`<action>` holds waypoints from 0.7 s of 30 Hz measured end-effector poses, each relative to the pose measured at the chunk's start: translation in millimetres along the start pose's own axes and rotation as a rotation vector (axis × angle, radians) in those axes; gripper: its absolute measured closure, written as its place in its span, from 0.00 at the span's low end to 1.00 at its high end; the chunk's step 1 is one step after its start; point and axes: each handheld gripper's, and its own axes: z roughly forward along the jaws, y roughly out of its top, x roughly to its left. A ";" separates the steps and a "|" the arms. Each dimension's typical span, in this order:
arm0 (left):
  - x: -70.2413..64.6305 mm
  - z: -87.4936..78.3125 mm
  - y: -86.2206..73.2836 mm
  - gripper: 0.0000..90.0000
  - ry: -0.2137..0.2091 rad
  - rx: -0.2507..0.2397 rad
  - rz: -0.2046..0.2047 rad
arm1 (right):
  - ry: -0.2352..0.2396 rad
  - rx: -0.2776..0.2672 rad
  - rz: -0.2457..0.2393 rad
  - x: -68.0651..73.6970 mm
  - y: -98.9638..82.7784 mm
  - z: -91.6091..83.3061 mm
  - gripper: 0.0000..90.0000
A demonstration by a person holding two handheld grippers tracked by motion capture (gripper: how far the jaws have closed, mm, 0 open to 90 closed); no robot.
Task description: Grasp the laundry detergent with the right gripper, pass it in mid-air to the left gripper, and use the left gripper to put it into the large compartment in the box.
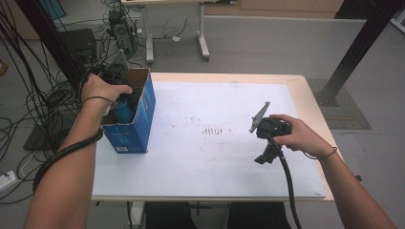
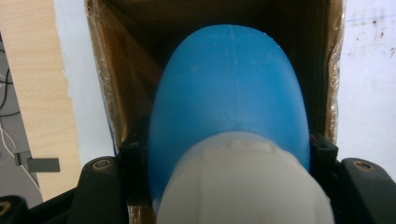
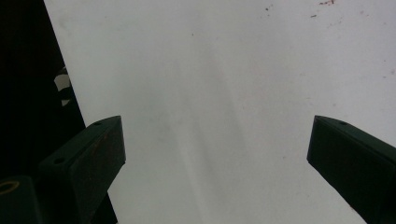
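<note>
The left gripper (image 1: 125, 106) has its two black jaws pressed against the sides of a blue bottle (image 2: 231, 93) with a white cap (image 2: 243, 182). The jaws stand a fair way apart because the bottle is wide, and they hold it firmly on both flanks. In the left gripper view the white cap sits nearest the camera, between the jaw bases, and the blue body reaches away from it into an open cardboard box (image 2: 116, 88). The brown inner walls of the box rise on both sides of the bottle, so the bottle is partly inside the box mouth. In the high view the left hand (image 1: 102, 90) grips the tool over the top of that box, which is blue on the outside (image 1: 143, 119) and stands at the left edge of the table (image 1: 191, 176). A black cable runs back along the left forearm.

The right gripper (image 3: 215, 154) is wide open with nothing between its jaws. In the right gripper view the two jaws frame bare white tabletop, with a few small reddish specks farther out. In the high view the right hand (image 1: 298, 136) holds this gripper (image 1: 263, 157) low over the right part of the table, well apart from the box, with its grey plate (image 1: 259, 116) sticking up on the side towards the box and its cable trailing off the near edge.
</note>
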 end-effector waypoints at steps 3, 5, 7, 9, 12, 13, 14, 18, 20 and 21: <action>-0.5 2.8 -0.5 0.42 -0.002 0.000 0.000 | 0.002 0.001 0.000 0.1 0.0 0.2 0.05; -0.3 4.1 -0.8 0.42 -0.004 -0.003 -0.003 | 0.005 -0.001 0.000 0.1 0.3 0.3 0.05; -0.3 6.2 -1.6 0.42 -0.006 -0.001 -0.006 | 0.003 -0.001 0.000 0.3 0.3 0.6 0.04; 0.2 7.6 -2.3 0.42 -0.007 0.001 -0.007 | 0.002 0.000 -0.001 0.0 0.2 0.4 0.04; 1.2 9.9 -3.3 0.42 -0.007 0.002 -0.010 | 0.000 0.001 0.003 0.0 0.2 -0.3 0.04; 1.5 10.6 -3.8 0.42 -0.007 0.000 -0.011 | 0.000 0.001 0.003 0.0 0.3 -0.4 0.04; 1.8 11.1 -4.2 0.42 -0.007 -0.002 -0.011 | 0.001 0.001 0.003 0.1 0.4 -0.4 0.05; 2.5 13.3 -5.8 0.42 -0.008 -0.002 -0.014 | 0.000 0.000 -0.001 0.3 0.7 -0.8 0.05; 2.8 14.9 -6.4 0.42 -0.008 -0.001 -0.016 | -0.001 0.000 -0.003 0.6 1.0 -0.7 0.04; 2.8 15.7 -6.6 0.42 -0.008 -0.002 -0.020 | 0.000 0.000 -0.003 0.7 1.1 -0.8 0.05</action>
